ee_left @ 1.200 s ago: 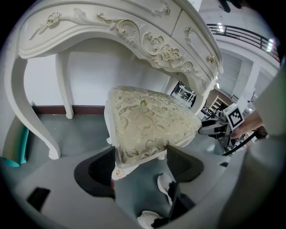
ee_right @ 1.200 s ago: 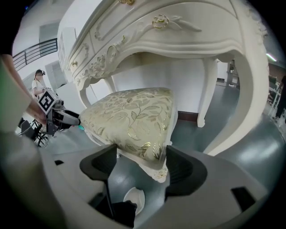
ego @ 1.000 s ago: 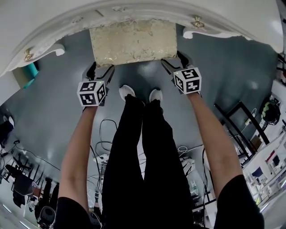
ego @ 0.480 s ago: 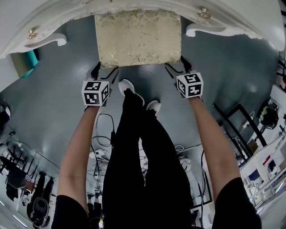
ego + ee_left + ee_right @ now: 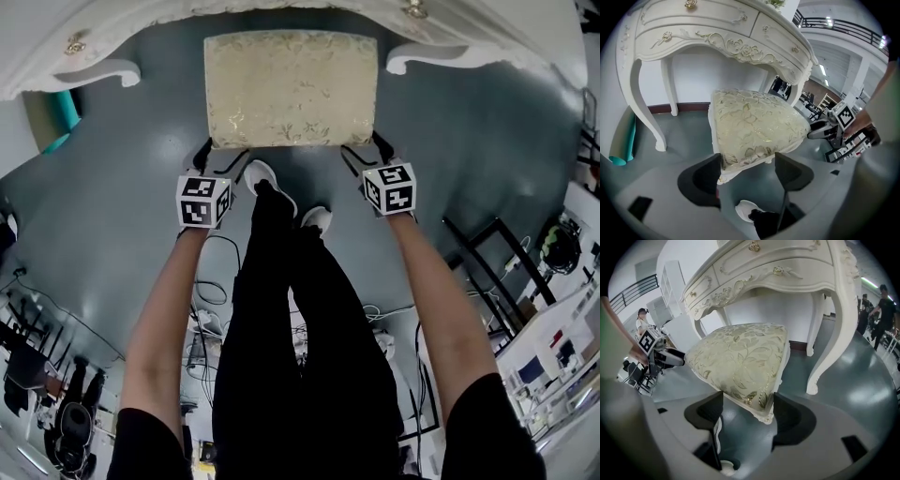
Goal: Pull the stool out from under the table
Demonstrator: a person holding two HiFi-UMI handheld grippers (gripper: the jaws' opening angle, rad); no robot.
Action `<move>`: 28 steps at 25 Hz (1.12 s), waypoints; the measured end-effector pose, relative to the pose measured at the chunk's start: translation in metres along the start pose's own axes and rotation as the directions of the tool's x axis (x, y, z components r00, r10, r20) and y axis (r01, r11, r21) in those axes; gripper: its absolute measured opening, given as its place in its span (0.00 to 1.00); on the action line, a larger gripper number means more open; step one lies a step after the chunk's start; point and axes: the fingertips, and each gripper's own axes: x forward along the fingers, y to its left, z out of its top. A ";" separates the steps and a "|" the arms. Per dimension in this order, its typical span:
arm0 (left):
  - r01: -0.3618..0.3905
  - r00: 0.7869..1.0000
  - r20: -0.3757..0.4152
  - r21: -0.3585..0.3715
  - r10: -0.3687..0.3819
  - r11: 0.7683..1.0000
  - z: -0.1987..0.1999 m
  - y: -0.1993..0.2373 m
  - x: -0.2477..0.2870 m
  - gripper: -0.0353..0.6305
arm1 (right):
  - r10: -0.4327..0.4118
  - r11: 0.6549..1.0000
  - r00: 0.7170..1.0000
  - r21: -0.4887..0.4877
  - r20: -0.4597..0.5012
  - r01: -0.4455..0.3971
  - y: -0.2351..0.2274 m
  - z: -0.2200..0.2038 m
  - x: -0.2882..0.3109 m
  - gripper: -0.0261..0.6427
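Status: stool (image 5: 291, 89) sits on the grey floor (image 5: 112, 197) in the kneehole between the curved legs (image 5: 829, 343). From the head view nearly the whole gold-patterned seat shows. Only its far edge is at the front rim of the tabletop (image 5: 37, 56).

Left tongs (image 5: 746, 161): jaws spread wide, near-left seat corner wedged between them, both pads touching the cushion edge. I read that as clamped on the corner, not just hovering.

Right tongs (image 5: 746, 401): same on the near-right corner, with the white trim of the seat frame against the pads. Also clamped.

Why this grip: the seat is too wide for one set of jaws, so each side takes a corner. A symmetric hold should keep the stool square while it slides and stop it yawing into a leg. Both arms are out straight at about the same reach, which fits a straight pull toward the body.

Feet (image 5: 262, 176) are just behind the near edge, one ahead of the other. That looks like a back-stepping stance, and it leaves little room.

Judgement: the pull is nearly done, with a short drag left to clear the rim.

Risks:
- Corner grip is shallow, so a pad could slip off the padded edge.
- Stool could run into the shoes.
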 end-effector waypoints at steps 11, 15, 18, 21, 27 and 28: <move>-0.009 1.000 -0.012 -0.006 0.009 1.000 -0.008 -0.006 -0.003 0.60 | -0.015 1.000 1.000 0.005 0.016 0.015 0.005 -0.016 -0.005 0.53; -0.005 1.000 -0.023 -0.002 0.005 1.000 -0.012 -0.010 -0.005 0.60 | -0.002 1.000 1.000 -0.006 0.010 0.002 0.004 -0.017 -0.007 0.53; -0.002 1.000 -0.029 -0.010 0.002 1.000 -0.020 -0.011 -0.007 0.60 | 0.003 1.000 1.000 -0.015 -0.002 -0.003 0.007 -0.020 -0.006 0.53; -0.005 1.000 -0.018 -0.060 0.004 0.998 -0.022 -0.012 -0.009 0.60 | -0.004 1.000 1.000 -0.027 -0.012 0.004 0.008 -0.020 -0.005 0.53; 0.015 0.999 -0.034 -0.056 -0.017 0.998 -0.036 -0.026 -0.018 0.60 | 0.010 0.999 1.000 -0.035 -0.018 -0.011 0.011 -0.034 -0.015 0.53; 0.015 0.999 -0.038 -0.058 -0.018 0.998 -0.040 -0.026 -0.019 0.60 | 0.013 0.999 1.000 -0.035 -0.021 -0.014 0.012 -0.036 -0.015 0.53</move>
